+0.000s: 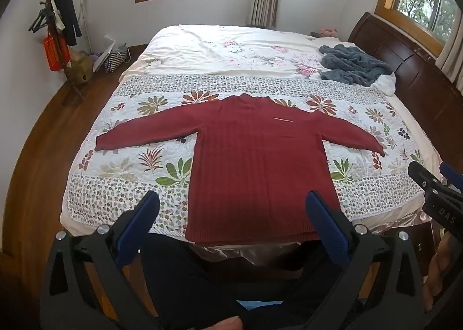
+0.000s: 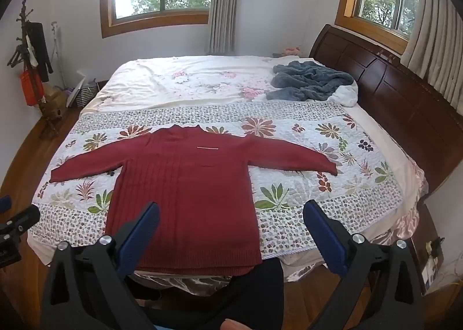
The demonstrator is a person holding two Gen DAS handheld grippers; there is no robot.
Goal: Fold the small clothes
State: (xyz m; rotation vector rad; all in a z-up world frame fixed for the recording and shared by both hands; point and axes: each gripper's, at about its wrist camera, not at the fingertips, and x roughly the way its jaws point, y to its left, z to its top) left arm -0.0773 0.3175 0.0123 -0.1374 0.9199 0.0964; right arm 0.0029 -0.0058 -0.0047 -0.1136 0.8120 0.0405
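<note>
A dark red knitted sweater (image 1: 254,156) (image 2: 188,194) lies flat on a floral quilt (image 1: 121,173) (image 2: 312,214), both sleeves spread out to the sides, hem at the bed's near edge. My left gripper (image 1: 233,208) hangs open above the hem, held back from the bed, blue pads wide apart with nothing between them. My right gripper (image 2: 231,217) is open too, above the sweater's lower right part and clear of it. In the left wrist view the right gripper (image 1: 434,182) shows at the right edge.
A crumpled grey-blue blanket (image 1: 353,66) (image 2: 309,79) lies at the far right of the bed near the dark wooden headboard (image 2: 405,104). A coat stand (image 1: 55,34) and bags stand on the wooden floor at the left. The person's dark-clothed legs (image 1: 202,280) are below the bed edge.
</note>
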